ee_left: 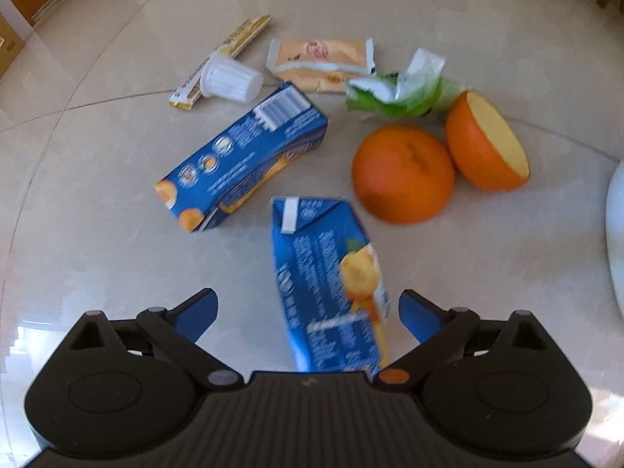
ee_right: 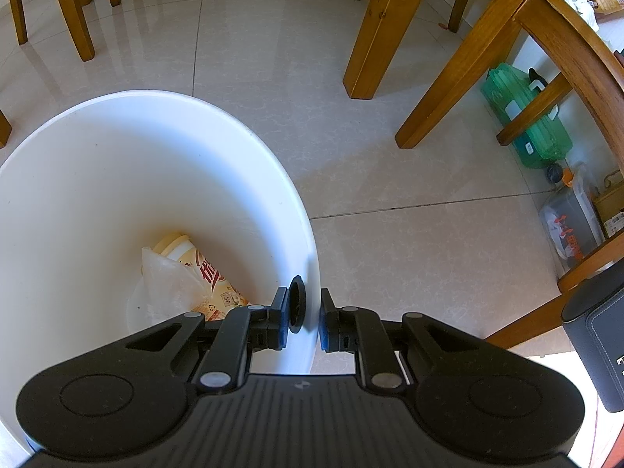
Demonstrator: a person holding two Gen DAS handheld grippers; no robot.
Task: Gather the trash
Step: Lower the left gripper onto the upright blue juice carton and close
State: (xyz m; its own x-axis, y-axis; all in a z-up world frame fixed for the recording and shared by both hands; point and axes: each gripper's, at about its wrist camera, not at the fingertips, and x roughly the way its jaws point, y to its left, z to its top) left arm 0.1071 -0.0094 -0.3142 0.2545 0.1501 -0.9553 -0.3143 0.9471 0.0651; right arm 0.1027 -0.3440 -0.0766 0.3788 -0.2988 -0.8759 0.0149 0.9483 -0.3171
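Two juice cartons [ee_left: 241,156] and two orange pieces [ee_left: 403,173] lie before the left gripper's [ee_left: 308,312] spread fingers; right gripper's [ee_right: 304,321] fingers pinch the bin [ee_right: 117,195] rim.

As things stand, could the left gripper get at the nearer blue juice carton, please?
Probably yes: the left gripper is open, the nearer juice carton lies between its fingers, and nothing covers it.

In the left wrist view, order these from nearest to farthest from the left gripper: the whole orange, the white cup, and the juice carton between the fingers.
1. Juice carton, between the open left gripper fingers.
2. Whole orange, farther out, to the right.
3. White cup, farthest, upper left, lying on its side.
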